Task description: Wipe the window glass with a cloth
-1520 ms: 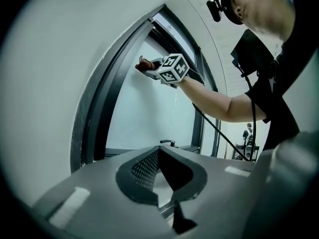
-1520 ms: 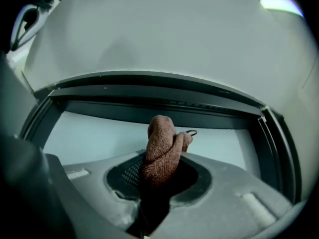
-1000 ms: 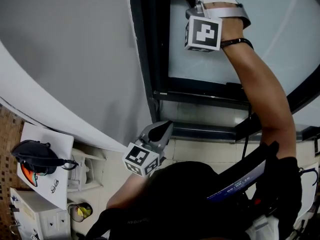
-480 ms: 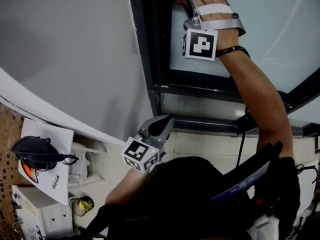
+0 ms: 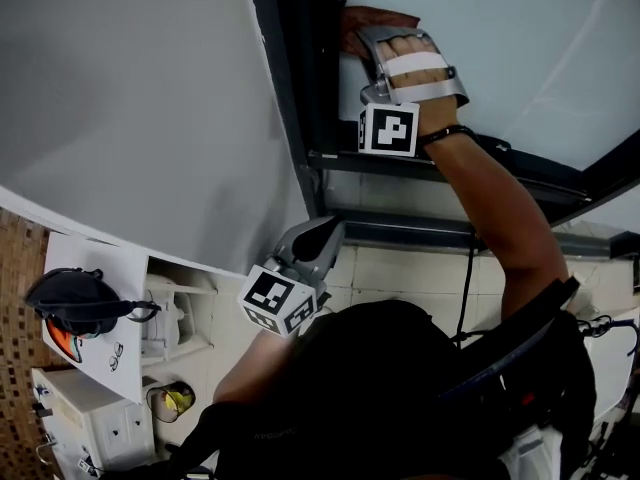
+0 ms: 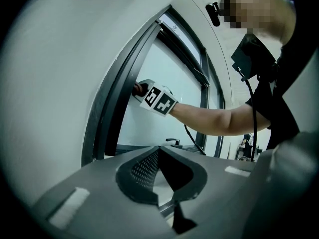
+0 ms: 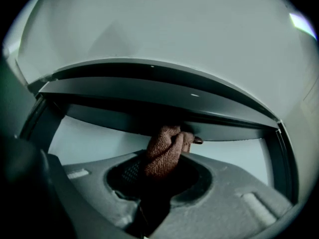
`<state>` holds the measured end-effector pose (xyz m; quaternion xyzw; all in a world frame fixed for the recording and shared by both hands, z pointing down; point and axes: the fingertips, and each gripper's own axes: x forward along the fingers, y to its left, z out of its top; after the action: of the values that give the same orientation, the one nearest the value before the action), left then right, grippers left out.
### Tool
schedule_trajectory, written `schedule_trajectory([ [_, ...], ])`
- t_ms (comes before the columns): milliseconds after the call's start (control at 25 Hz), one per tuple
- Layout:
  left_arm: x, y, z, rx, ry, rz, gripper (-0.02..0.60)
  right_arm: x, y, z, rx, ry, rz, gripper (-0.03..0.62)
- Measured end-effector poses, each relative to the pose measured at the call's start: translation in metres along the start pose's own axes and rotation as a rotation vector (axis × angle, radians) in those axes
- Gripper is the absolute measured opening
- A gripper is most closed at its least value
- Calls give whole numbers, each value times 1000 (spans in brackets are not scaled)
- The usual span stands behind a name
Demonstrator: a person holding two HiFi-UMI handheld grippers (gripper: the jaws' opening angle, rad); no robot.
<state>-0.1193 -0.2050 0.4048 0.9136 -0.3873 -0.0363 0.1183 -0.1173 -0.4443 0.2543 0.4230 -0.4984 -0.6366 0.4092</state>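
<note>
A person stands at a window and reaches up with the right arm. The right tongs point(image 5: 372, 40) are clamped shut on a brown cloth point(image 5: 353, 23), a bunched wad that sticks out past the tips. In the head view the cloth is pressed to the glass point(image 5: 500, 38) just beside the dark upright of the frame point(image 5: 300, 78), above a dark crossbar. The marker cube on these tongs faces the camera, with the bare forearm running down from it.

The right gripper view looks along the shut tongs point(image 7: 158, 176). The knitted cloth point(image 7: 162, 156) rises from between them and reaches a dark frame point(image 7: 149, 101) bar, with pale glass point(image 7: 94, 141) on both sides of the bar.

The left tongs point(image 5: 328, 230) hang low in front of the person's chest, well apart from the window, tips pointing up toward it. In the left gripper view these tongs point(image 6: 159, 151) are closed tip to tip with nothing between them. Beyond them the same view shows the right tongs point(image 6: 138, 89) against the glass point(image 6: 149, 128), next to the frame point(image 6: 107, 113).
</note>
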Motion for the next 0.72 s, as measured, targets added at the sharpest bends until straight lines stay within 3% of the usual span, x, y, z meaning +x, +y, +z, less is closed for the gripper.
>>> schedule_trajectory([
  [480, -3, 0, -5, -11, 12, 10, 17, -19, 123, 29, 145, -40, 222, 77],
  [600, -4, 0, -5, -13, 14, 13, 17, -21, 145, 34, 150, -49, 255, 77],
  [720, -4, -2, -4, -20, 21, 14, 17, -22, 170, 33, 91, -54, 277, 77],
])
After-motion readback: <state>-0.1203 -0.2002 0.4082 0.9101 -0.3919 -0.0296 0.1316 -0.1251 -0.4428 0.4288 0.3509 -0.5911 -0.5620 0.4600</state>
